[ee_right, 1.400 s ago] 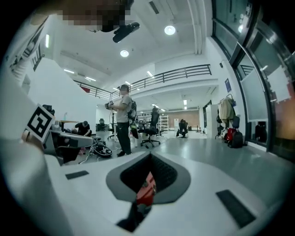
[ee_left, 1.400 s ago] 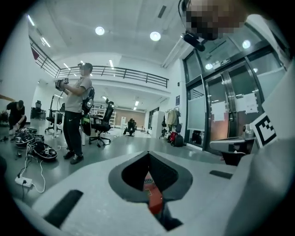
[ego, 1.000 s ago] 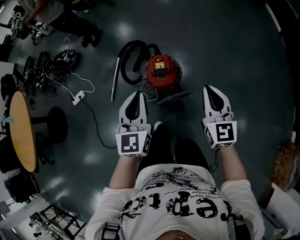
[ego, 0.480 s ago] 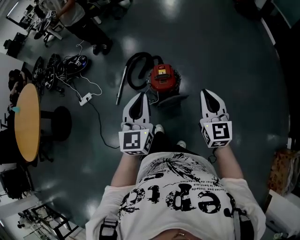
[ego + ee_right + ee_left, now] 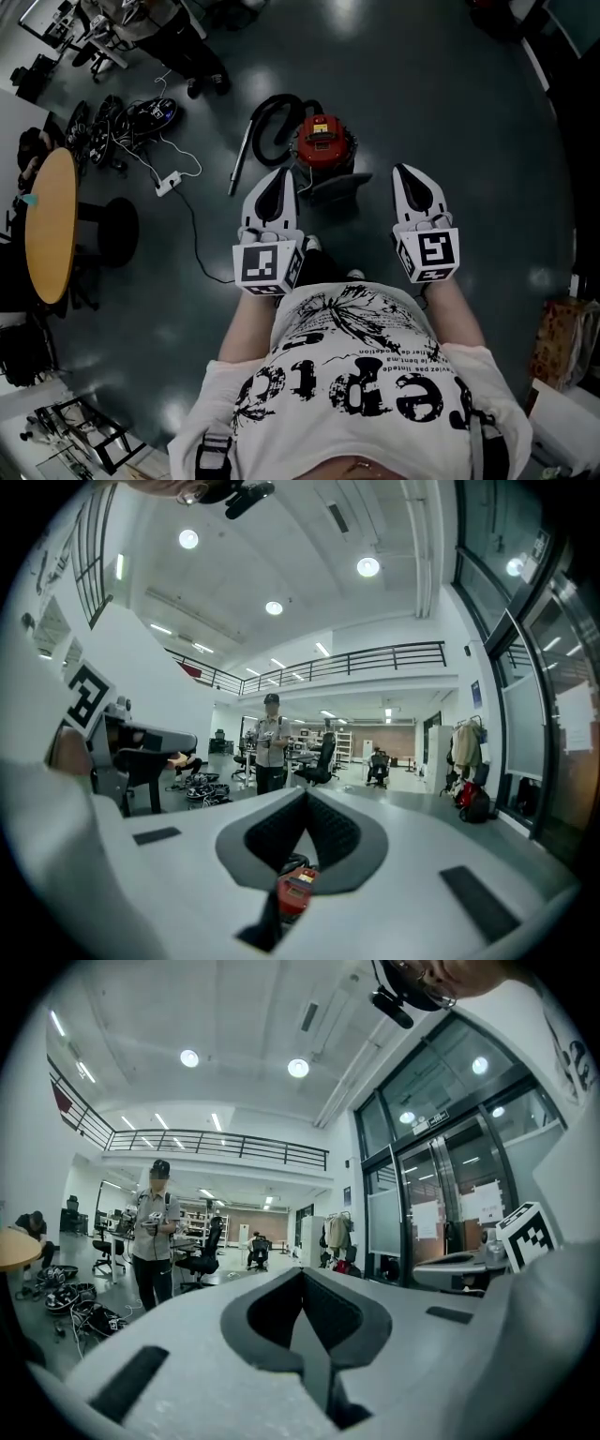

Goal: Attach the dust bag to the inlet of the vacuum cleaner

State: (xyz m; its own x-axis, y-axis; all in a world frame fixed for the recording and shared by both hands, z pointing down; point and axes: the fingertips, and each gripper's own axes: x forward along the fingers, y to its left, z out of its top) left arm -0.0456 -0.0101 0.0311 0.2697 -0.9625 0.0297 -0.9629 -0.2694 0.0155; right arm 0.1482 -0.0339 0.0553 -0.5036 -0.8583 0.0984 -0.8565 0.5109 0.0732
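A red vacuum cleaner [image 5: 322,142] stands on the dark floor ahead of me, with its black hose [image 5: 270,120] curled at its left and a metal wand [image 5: 240,163] beside that. A grey flat piece [image 5: 335,188] lies on the floor just in front of it; I cannot tell what it is. My left gripper [image 5: 279,174] is held level in the air, shut and empty, its closed jaws [image 5: 302,1275] pointing into the hall. My right gripper [image 5: 407,172] is level too, shut and empty [image 5: 305,795]; the vacuum cleaner [image 5: 296,891] shows through the slit below its jaws.
A round wooden table [image 5: 49,234] and a black stool [image 5: 109,246] stand at the left. A power strip [image 5: 169,185] with its cable and a heap of gear [image 5: 122,127] lie on the floor. A person [image 5: 173,33] stands at the far left. A box [image 5: 561,339] sits at the right.
Both grippers have risen together and moved forward. The floor and the vacuum cleaner now look smaller and farther below, and my legs are mostly hidden under my shirt.
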